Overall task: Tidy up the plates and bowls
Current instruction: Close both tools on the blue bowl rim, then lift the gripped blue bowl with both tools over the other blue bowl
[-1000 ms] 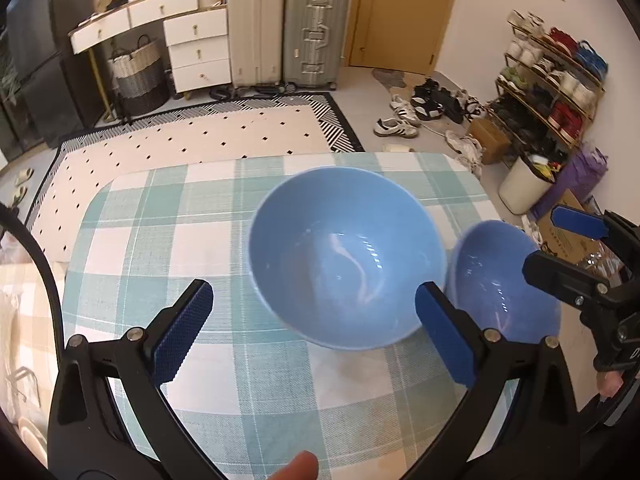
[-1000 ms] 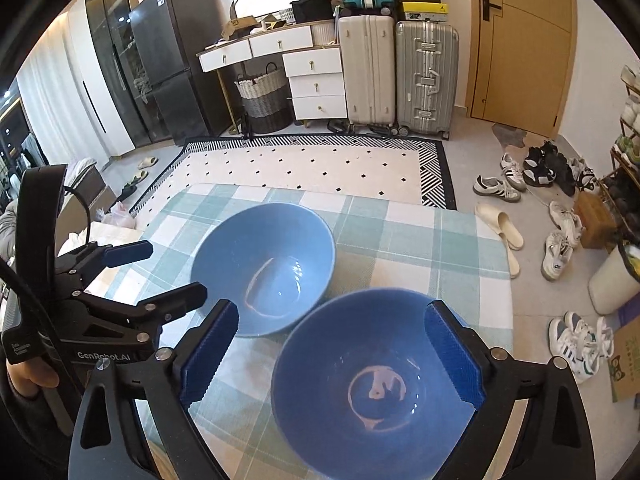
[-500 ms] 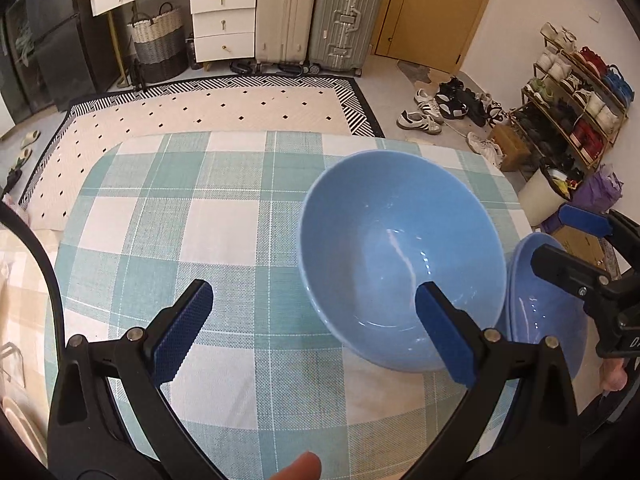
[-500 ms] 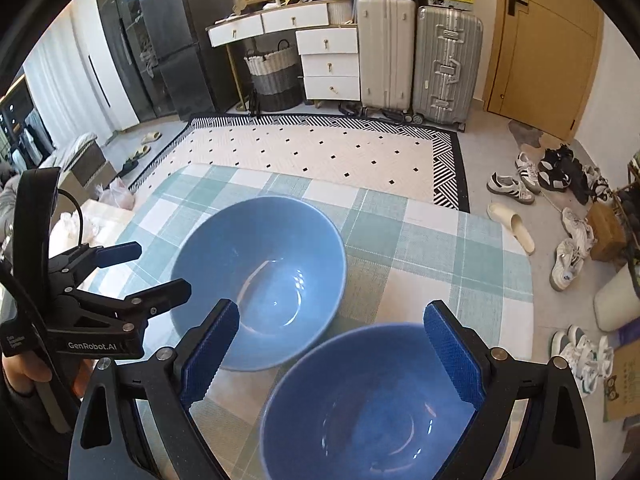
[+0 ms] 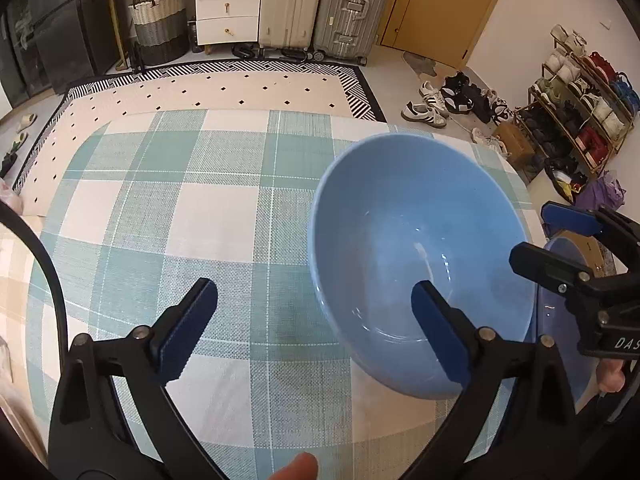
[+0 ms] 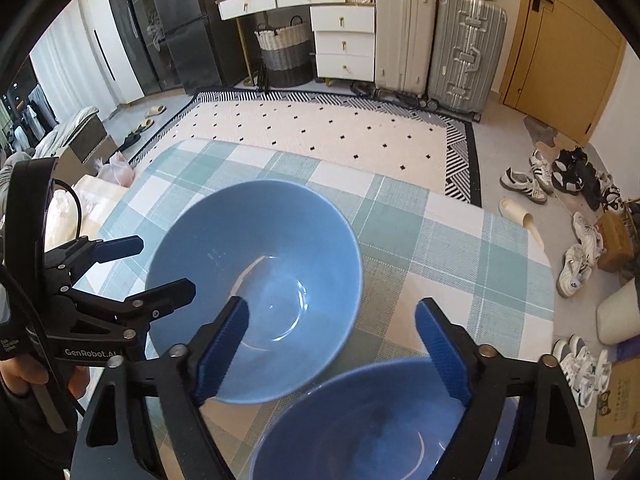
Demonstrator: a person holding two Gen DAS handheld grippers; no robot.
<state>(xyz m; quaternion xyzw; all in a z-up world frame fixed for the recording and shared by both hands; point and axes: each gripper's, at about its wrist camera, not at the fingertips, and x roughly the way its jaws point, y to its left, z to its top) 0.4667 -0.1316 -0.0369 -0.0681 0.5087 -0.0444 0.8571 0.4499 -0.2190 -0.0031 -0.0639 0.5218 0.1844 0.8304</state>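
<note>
Now two blue bowls sit on a teal-and-white checked tablecloth (image 5: 200, 208). Seen from the left wrist, the far bowl (image 5: 420, 256) fills the 3 o'clock side; the left gripper (image 5: 314, 326) stands wide with its jaws closing, its right pad over that bowl's inside near the near rim and its left pad over bare cloth at 8 o'clock, neither pressing on the bowl. Seen from the right wrist, the near bowl (image 6: 360, 428) lies at 6 o'clock, just beside the far bowl at centre. The right gripper (image 6: 332, 352) also stands wide, jaws closing, its pads above the near bowl's far rim, with no clear contact.
</note>
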